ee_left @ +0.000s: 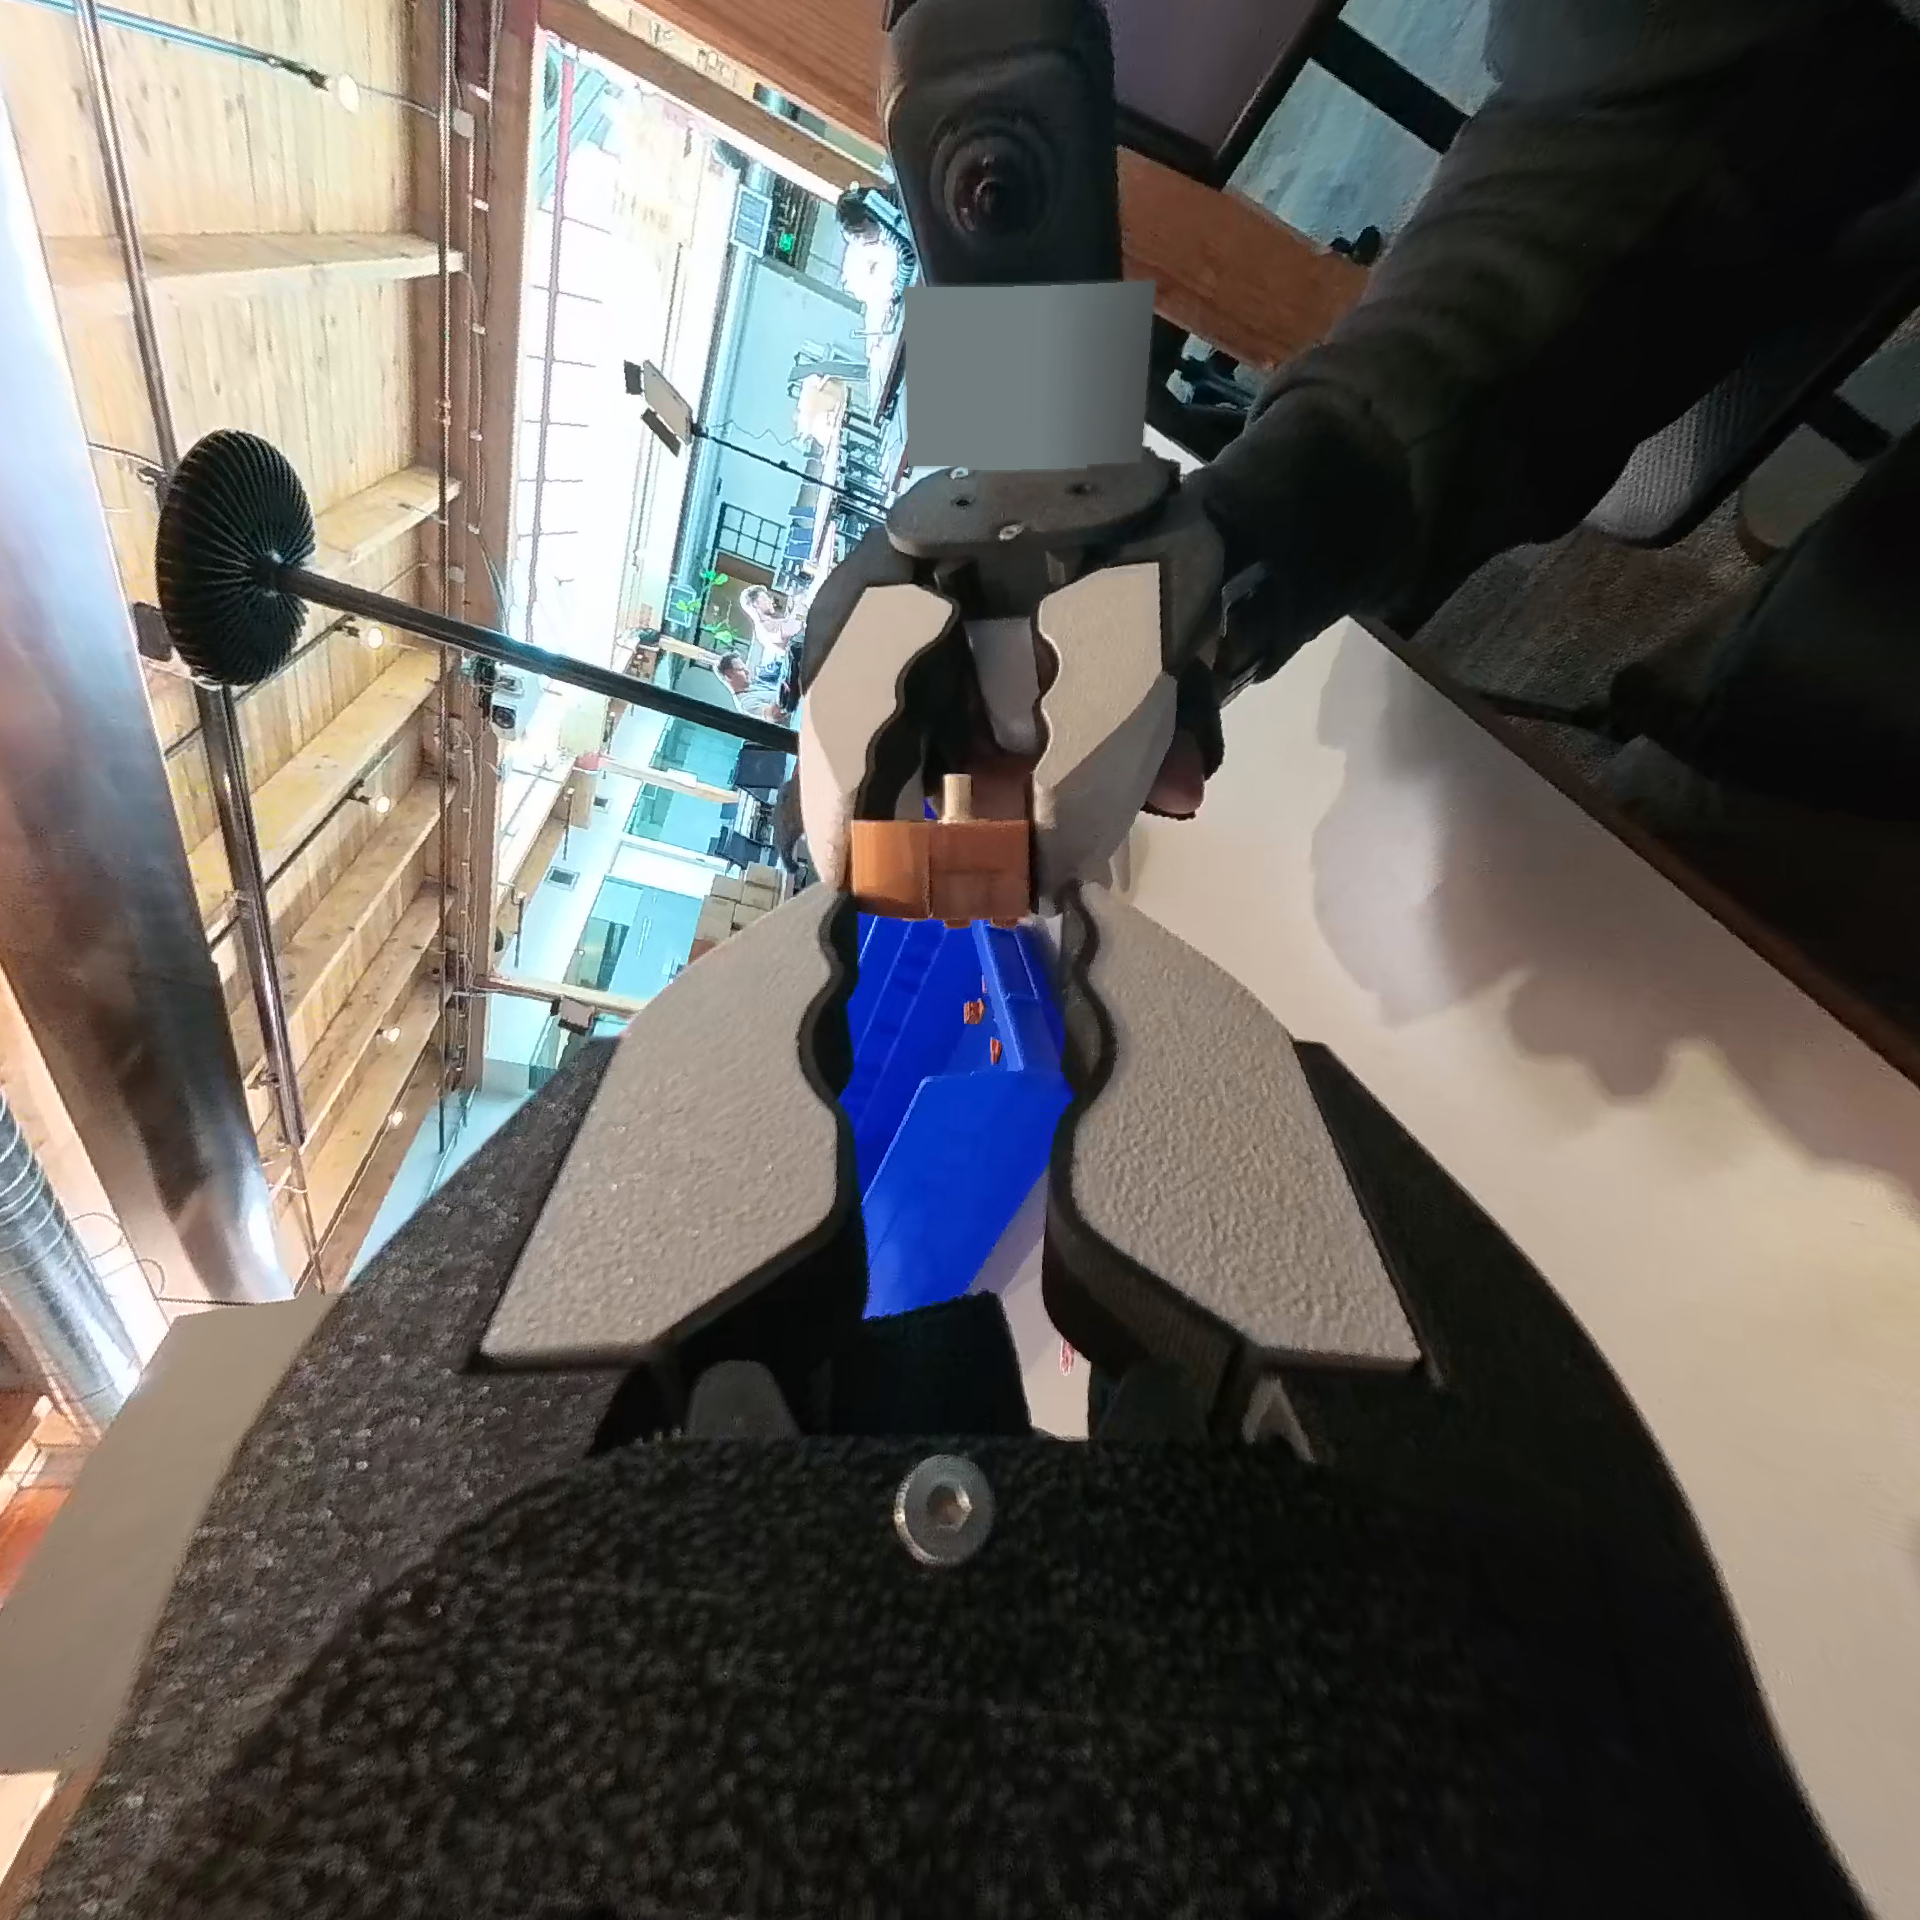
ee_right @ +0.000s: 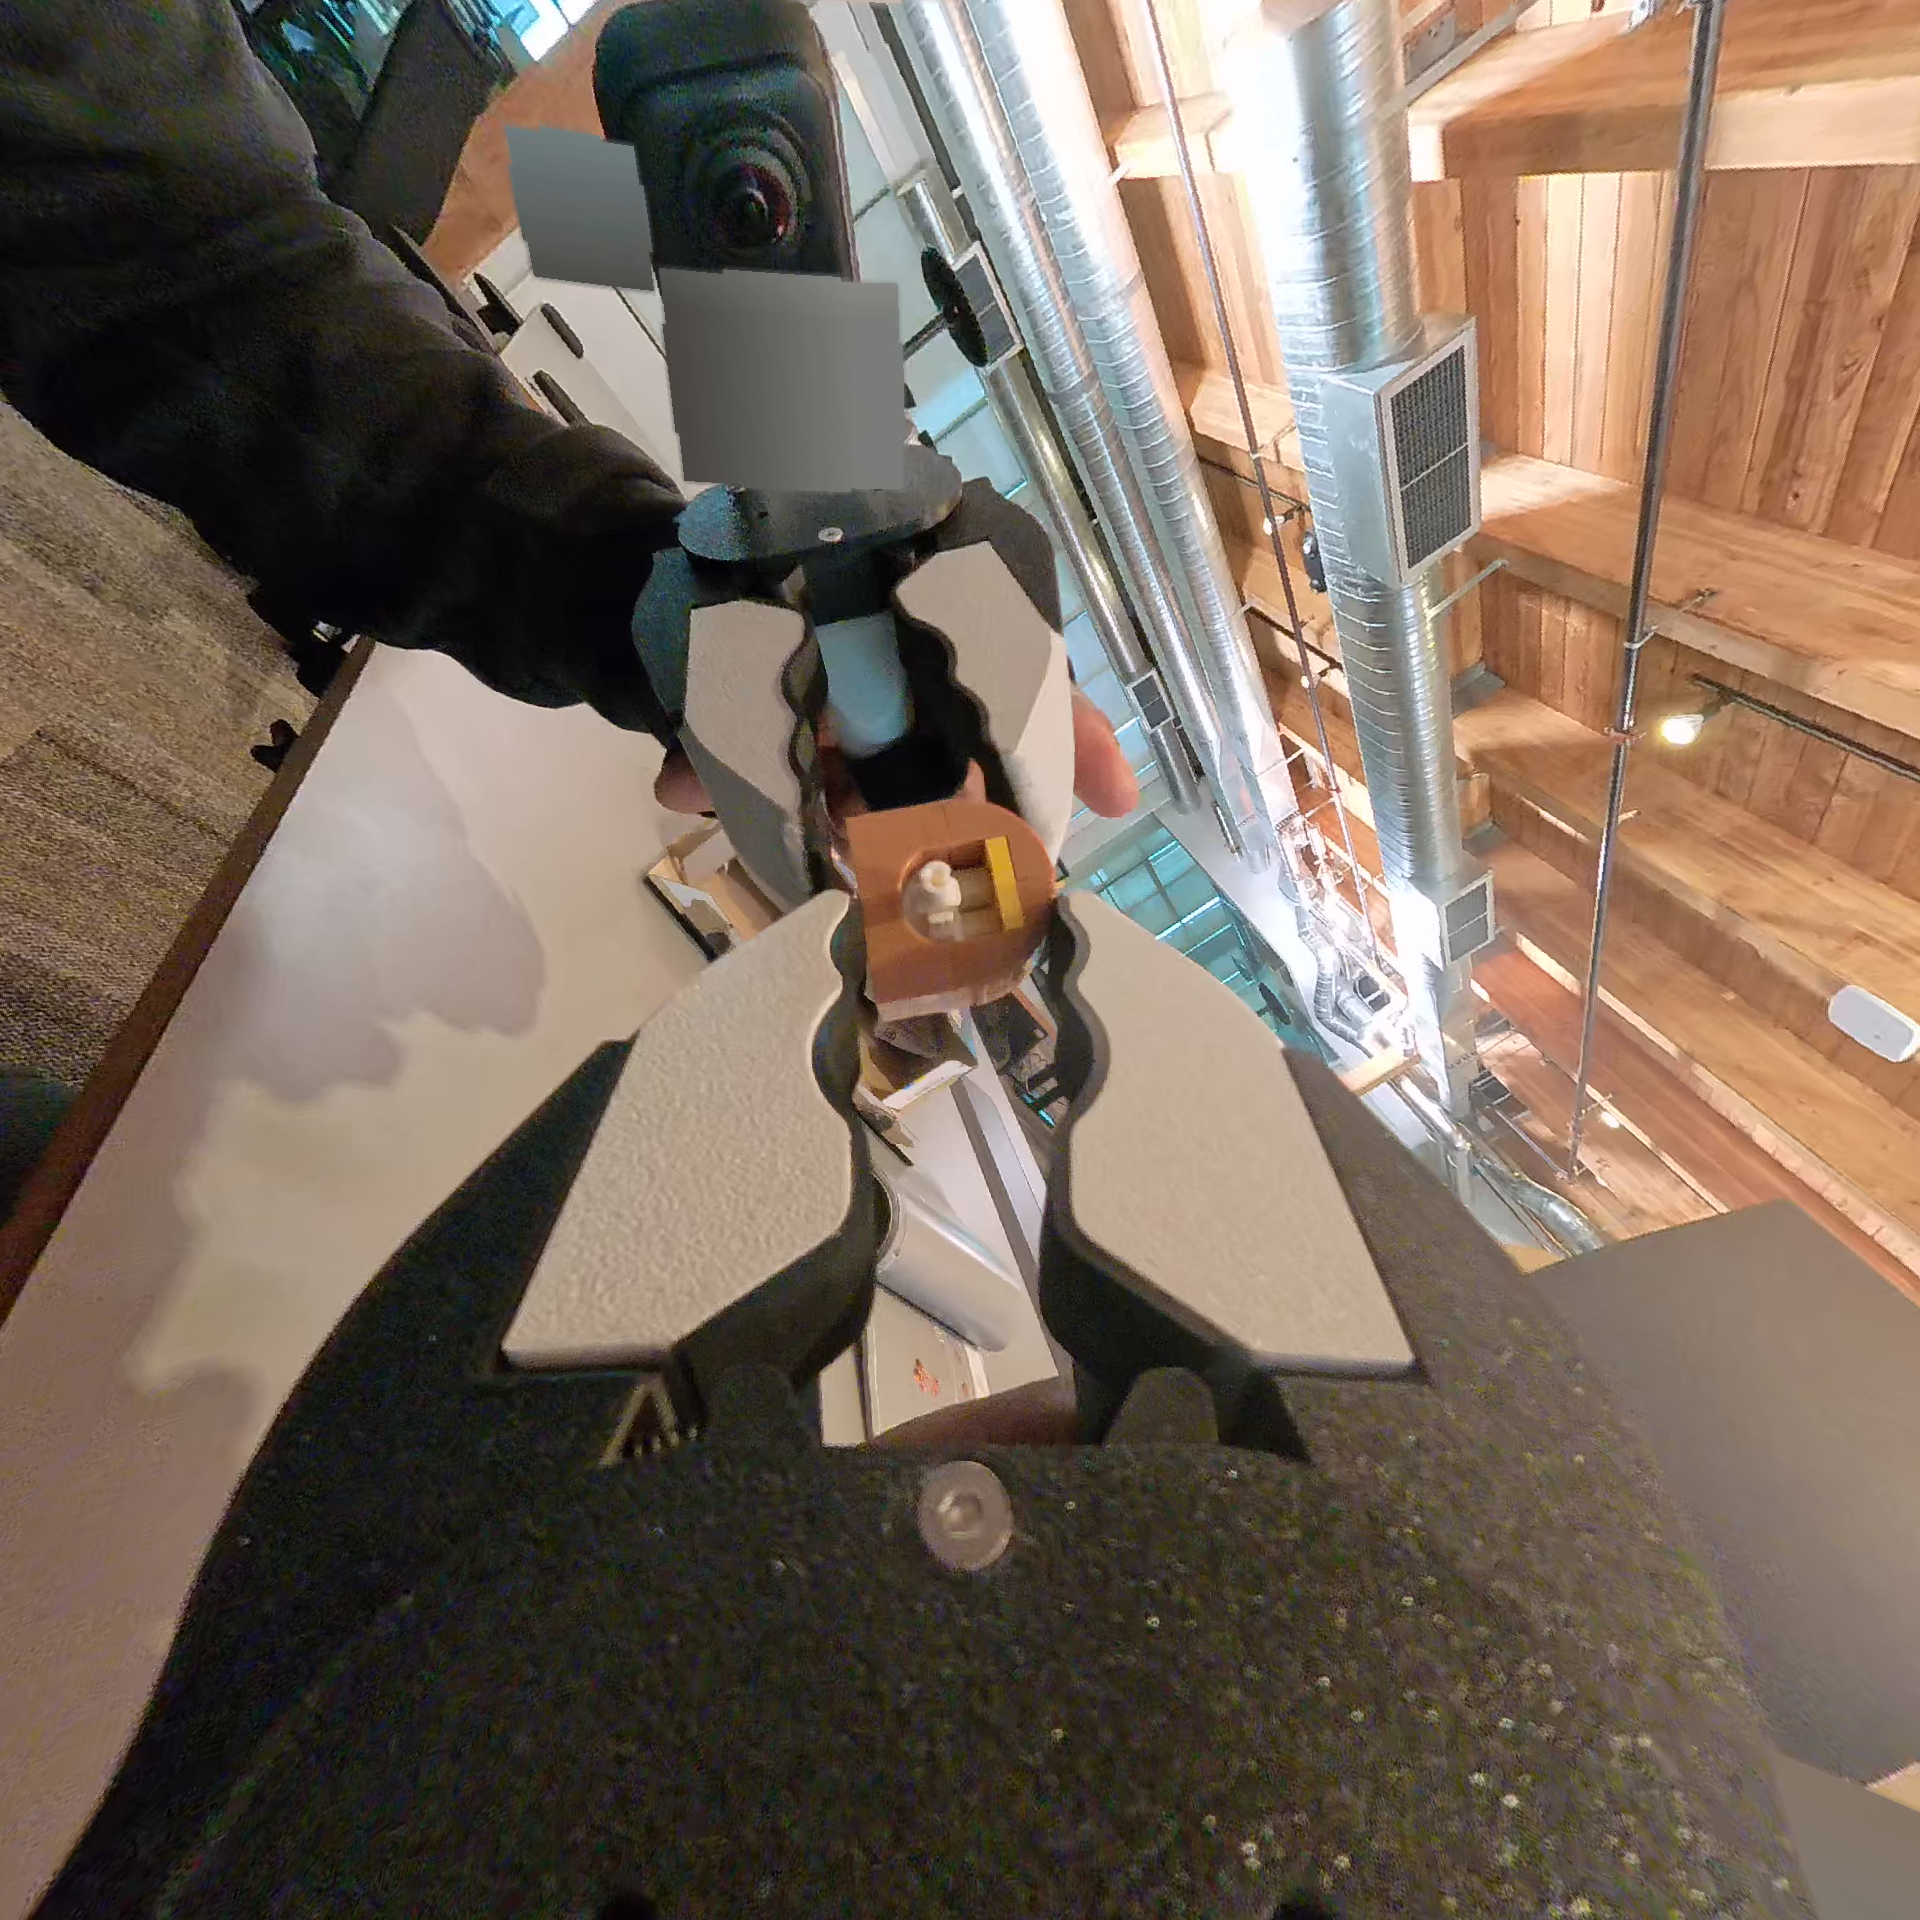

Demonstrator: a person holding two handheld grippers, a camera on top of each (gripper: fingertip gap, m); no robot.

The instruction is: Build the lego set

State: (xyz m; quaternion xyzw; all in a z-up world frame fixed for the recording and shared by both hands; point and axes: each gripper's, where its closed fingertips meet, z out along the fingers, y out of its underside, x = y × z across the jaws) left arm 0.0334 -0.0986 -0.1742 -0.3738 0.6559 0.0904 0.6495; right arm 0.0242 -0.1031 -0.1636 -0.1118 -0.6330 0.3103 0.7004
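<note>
A brown brick assembly (ee_left: 940, 868) hangs in the air between my two grippers, which face each other tip to tip. In the right wrist view the assembly (ee_right: 935, 956) has a rounded edge, a cream peg (ee_right: 932, 888) and a yellow piece (ee_right: 1000, 883). My right gripper (ee_right: 956, 920) is shut on its sides. My left gripper (ee_left: 956, 914) grips it from the opposite end, and the right wrist view shows its fingertips (ee_right: 1039, 790) against the assembly's far part. The right gripper also shows in the left wrist view (ee_left: 951, 821), with the peg pointing into its jaws.
A blue bin (ee_left: 935, 1143) with small orange pieces lies below the grippers on the white table (ee_left: 1507, 1091). The table's dark edge (ee_right: 208, 904) borders grey carpet. A person's dark sleeves and hands hold both grippers. Wooden ceiling beams and metal ducts are behind. The tips of both grippers are at nearly the same place.
</note>
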